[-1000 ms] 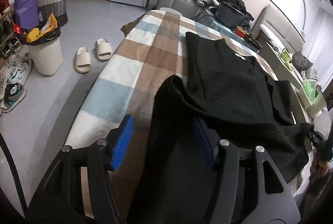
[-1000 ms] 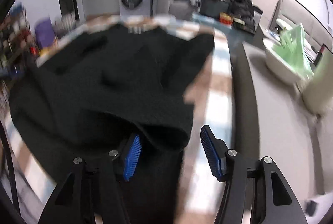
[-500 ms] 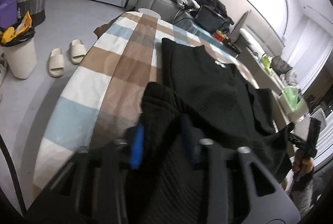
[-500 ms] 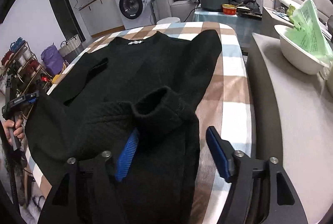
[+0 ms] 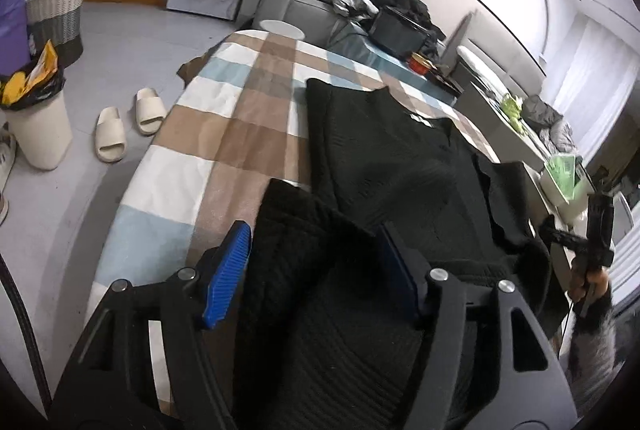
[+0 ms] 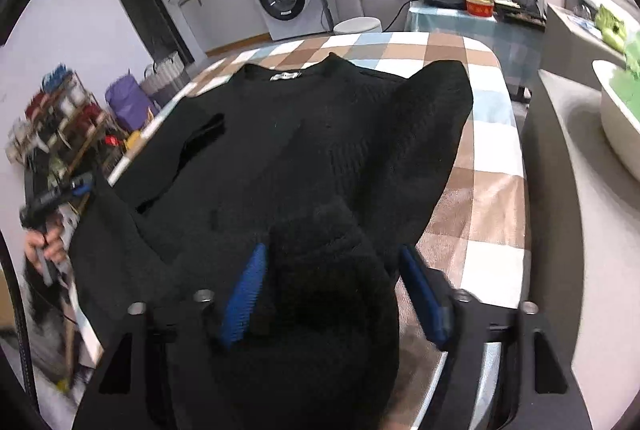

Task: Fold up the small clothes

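Left wrist view: black sweater (image 5: 392, 158) is spread on checked table (image 5: 224, 134); cuffs are draped between wide-open left gripper (image 5: 316, 262) and right gripper (image 6: 332, 290), ungripped, likely pre-pinch for sleeve fold.

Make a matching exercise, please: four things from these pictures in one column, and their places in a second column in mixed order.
Things:
1. sweater
2. slippers
3. red bowl
4. yellow bag

Places:
A. on the floor beside the table
B. on the far small table
C. spread on the checked cloth
D. in the white bin

Pairs: 1-C, 2-A, 3-B, 4-D
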`<move>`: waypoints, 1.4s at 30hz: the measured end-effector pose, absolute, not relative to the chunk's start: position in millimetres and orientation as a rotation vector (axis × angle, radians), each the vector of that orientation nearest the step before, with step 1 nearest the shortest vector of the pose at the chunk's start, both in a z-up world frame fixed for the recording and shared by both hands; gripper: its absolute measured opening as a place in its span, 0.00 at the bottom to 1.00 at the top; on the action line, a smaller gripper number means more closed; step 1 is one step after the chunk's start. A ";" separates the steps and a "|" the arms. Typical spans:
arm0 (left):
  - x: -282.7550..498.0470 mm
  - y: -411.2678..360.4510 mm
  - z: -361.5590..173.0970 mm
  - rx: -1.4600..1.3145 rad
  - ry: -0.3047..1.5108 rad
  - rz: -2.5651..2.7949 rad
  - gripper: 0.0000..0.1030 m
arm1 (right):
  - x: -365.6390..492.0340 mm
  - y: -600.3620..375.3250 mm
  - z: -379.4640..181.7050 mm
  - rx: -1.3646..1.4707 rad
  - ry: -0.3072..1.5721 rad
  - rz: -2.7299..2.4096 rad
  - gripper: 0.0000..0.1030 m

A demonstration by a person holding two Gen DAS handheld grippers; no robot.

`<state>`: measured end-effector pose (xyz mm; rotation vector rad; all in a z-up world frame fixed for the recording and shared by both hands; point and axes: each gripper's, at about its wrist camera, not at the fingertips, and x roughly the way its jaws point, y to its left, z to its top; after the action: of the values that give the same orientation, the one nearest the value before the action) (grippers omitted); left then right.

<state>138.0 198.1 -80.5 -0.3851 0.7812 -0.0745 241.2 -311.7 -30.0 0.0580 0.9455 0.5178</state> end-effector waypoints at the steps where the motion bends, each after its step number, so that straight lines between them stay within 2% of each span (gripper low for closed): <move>1: 138.9 197.0 -80.5 -0.375 0.784 -0.073 0.63 | 240.5 -310.6 -28.6 0.059 0.939 0.540 0.21; 4: 148.3 195.8 -84.8 -0.348 0.800 -0.055 0.63 | 227.6 -301.9 -22.4 0.002 0.890 0.573 0.10; 5: 148.8 196.1 -86.3 -0.351 0.799 -0.059 0.63 | 221.9 -300.4 -19.7 -0.011 0.868 0.581 0.10; 6: 151.2 197.6 -88.7 -0.364 0.798 -0.066 0.59 | 215.0 -299.8 -15.8 -0.017 0.844 0.583 0.10; 7: 151.7 198.7 -90.1 -0.378 0.794 -0.072 0.42 | 211.2 -300.8 -12.9 -0.014 0.827 0.580 0.09; 8: 151.8 200.5 -91.3 -0.396 0.791 -0.077 0.31 | 207.6 -303.5 -9.3 -0.006 0.807 0.577 0.09; 9: 151.0 202.1 -91.9 -0.407 0.790 -0.085 0.14 | 204.0 -307.4 -5.1 0.008 0.787 0.573 0.09; 12: 143.9 207.4 -89.4 -0.434 0.744 -0.091 0.07 | 189.0 -324.3 11.4 0.097 0.681 0.629 0.09; 16: 127.2 217.9 -77.3 -0.479 0.661 -0.094 0.05 | 173.7 -347.0 23.4 0.206 0.585 0.704 0.09; 23: 116.3 241.5 -60.7 -0.576 0.577 -0.078 0.05 | 171.7 -354.0 21.3 0.170 0.593 0.606 0.09; 29: 147.7 233.5 -82.3 -0.556 0.710 0.000 0.06 | 197.8 -317.2 -9.4 -0.050 0.766 0.379 0.09; 30: 151.7 233.6 -86.9 -0.563 0.740 0.008 0.09 | 203.5 -314.5 -14.7 -0.050 0.798 0.366 0.10; 32: 154.4 233.6 -91.7 -0.560 0.776 0.023 0.24 | 213.2 -316.4 -23.3 -0.005 0.856 0.372 0.16; 33: 152.7 234.1 -92.3 -0.558 0.789 0.023 0.39 | 216.9 -320.4 -25.9 0.026 0.878 0.370 0.26; 34: 150.3 234.4 -92.5 -0.558 0.797 0.017 0.52 | 218.2 -326.1 -29.0 0.078 0.906 0.374 0.42; 35: 149.6 234.2 -93.3 -0.554 0.802 0.015 0.56 | 218.5 -331.4 -30.8 0.119 0.916 0.382 0.47; 36: 148.7 233.0 -94.2 -0.541 0.813 0.012 0.57 | 217.4 -337.0 -32.0 0.156 0.912 0.387 0.50; 42: 157.8 221.2 -111.0 -0.535 0.907 -0.026 0.56 | 223.3 -339.4 -45.1 0.198 0.956 0.403 0.50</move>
<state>157.8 221.2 -111.0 -0.5354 0.9067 -0.0264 223.3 -339.4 -45.1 0.1981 0.9555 0.4031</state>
